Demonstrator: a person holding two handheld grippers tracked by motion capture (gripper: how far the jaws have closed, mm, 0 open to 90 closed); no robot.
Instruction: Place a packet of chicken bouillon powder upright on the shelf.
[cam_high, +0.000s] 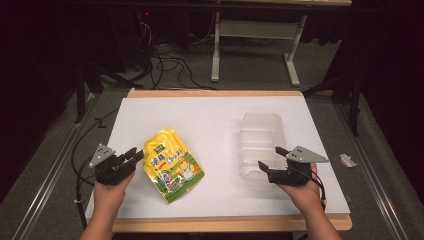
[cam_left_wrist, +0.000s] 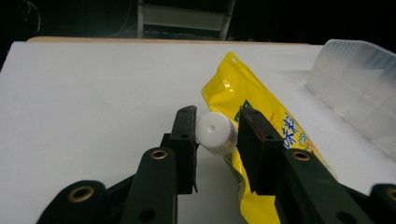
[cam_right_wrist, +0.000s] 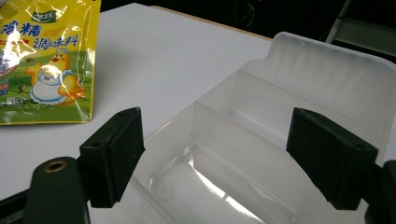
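Clear compartmented tray bare inside, right gripper agape above it; left gripper clamped on pouch's white cap.

The pouch is glossy yellow film, creased and catching glare, with a smooth white plastic cap. The bin is clear, frosted plastic, ribbed along its far wall. The table has a matt white top edged in pale wood. Both grippers' jaws are matt black plastic with brass eyelets.

Left hand-held gripper clamped; right hand-held gripper spread wide.
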